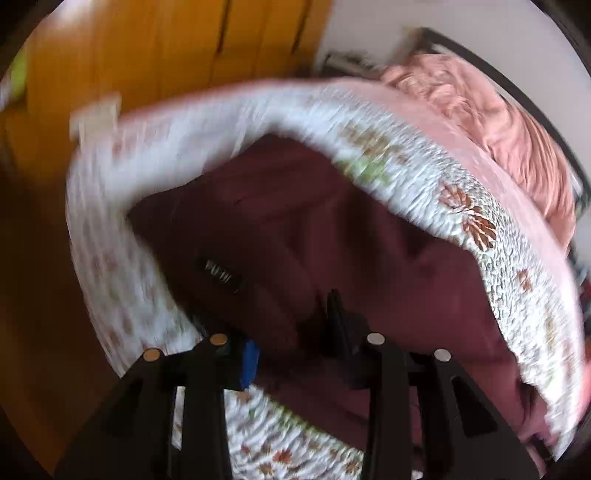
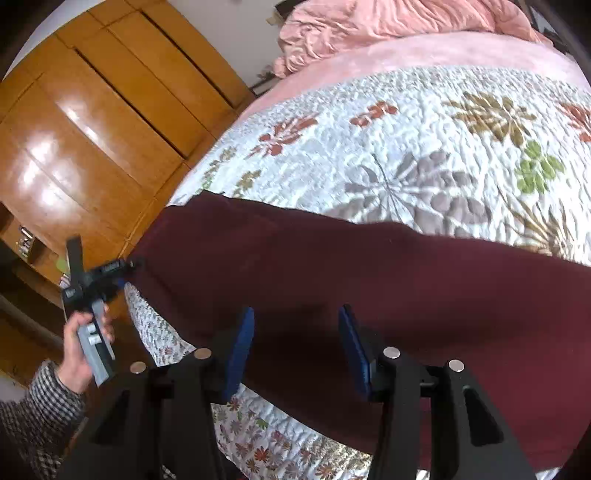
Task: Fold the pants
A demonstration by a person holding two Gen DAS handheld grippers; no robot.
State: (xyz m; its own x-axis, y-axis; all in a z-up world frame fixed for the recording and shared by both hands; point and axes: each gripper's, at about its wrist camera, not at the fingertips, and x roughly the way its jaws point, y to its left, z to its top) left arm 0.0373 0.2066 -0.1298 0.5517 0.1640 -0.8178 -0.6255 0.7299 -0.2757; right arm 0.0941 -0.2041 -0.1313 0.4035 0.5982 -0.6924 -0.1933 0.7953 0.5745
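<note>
Dark maroon pants (image 1: 332, 236) lie spread on a quilted floral bedspread (image 1: 424, 173); a small label shows near their left end. The left wrist view is blurred by motion. My left gripper (image 1: 291, 332) stands open over the near edge of the pants, with cloth between its jaws. In the right wrist view the pants (image 2: 369, 280) stretch across the bed. My right gripper (image 2: 297, 347) is open just above the near edge of the pants. The left gripper (image 2: 127, 271) shows at the pants' left end, held in a hand.
The bedspread (image 2: 406, 147) covers a bed with a pink blanket (image 2: 388, 22) bunched at its far end. A wooden wardrobe (image 2: 92, 129) stands to the left. The bed's near edge drops off below the grippers.
</note>
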